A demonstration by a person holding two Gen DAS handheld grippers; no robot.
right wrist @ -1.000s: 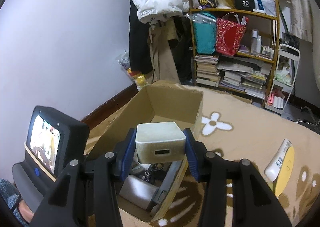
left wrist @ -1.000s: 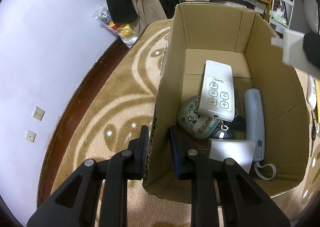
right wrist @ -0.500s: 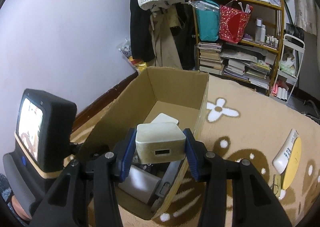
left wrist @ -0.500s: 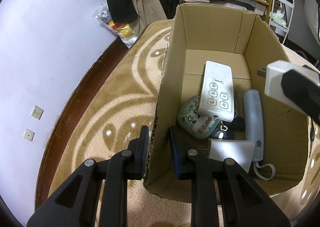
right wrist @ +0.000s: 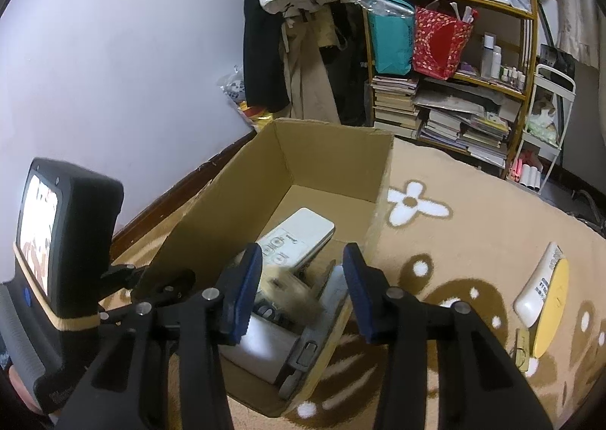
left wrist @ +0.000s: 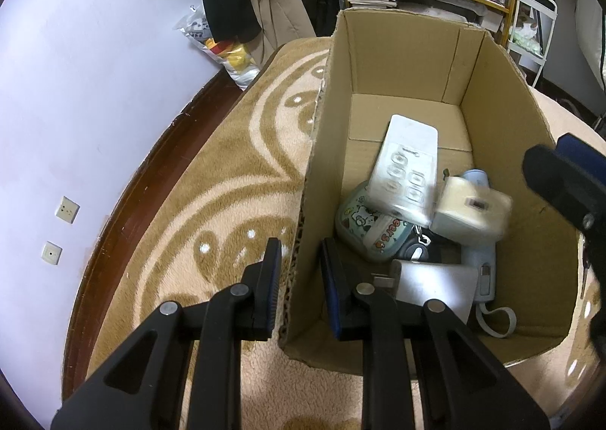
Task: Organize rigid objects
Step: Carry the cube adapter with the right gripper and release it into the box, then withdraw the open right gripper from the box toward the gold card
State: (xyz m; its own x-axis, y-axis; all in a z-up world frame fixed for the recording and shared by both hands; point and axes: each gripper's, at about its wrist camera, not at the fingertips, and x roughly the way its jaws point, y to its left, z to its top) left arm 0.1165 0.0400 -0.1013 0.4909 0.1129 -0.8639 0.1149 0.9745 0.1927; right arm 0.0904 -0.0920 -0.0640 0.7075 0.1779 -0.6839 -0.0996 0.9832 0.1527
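Left tool [left wrist: 301, 276] at 6 o'clock of its view, fingers narrowed onto the near-left wall of the cardboard box [left wrist: 503, 119], one finger outside, one inside; whether the pads press the wall I cannot tell for certain, they look touching. Right tool [right wrist: 301, 288] spread wide, empty, above the box's near end. White charger cube [left wrist: 469, 212] blurred, inside the box toward 3 o'clock, lying on or just over the pile; contact unclear. In the right view it is a pale smear [right wrist: 291, 291] between the fingers. Beneath and beside it: silver block [left wrist: 435, 290] nearest, pale blue device [left wrist: 483, 267] with a loop strap along the right wall, cartoon case [left wrist: 371, 229], black key fob [left wrist: 414, 250]. Further in, white remote [left wrist: 407, 164], tilted on the case. Box stands on a tan patterned carpet [left wrist: 227, 164]. Beyond, at 12 o'clock, a shelf [right wrist: 473, 62] with books and bags.
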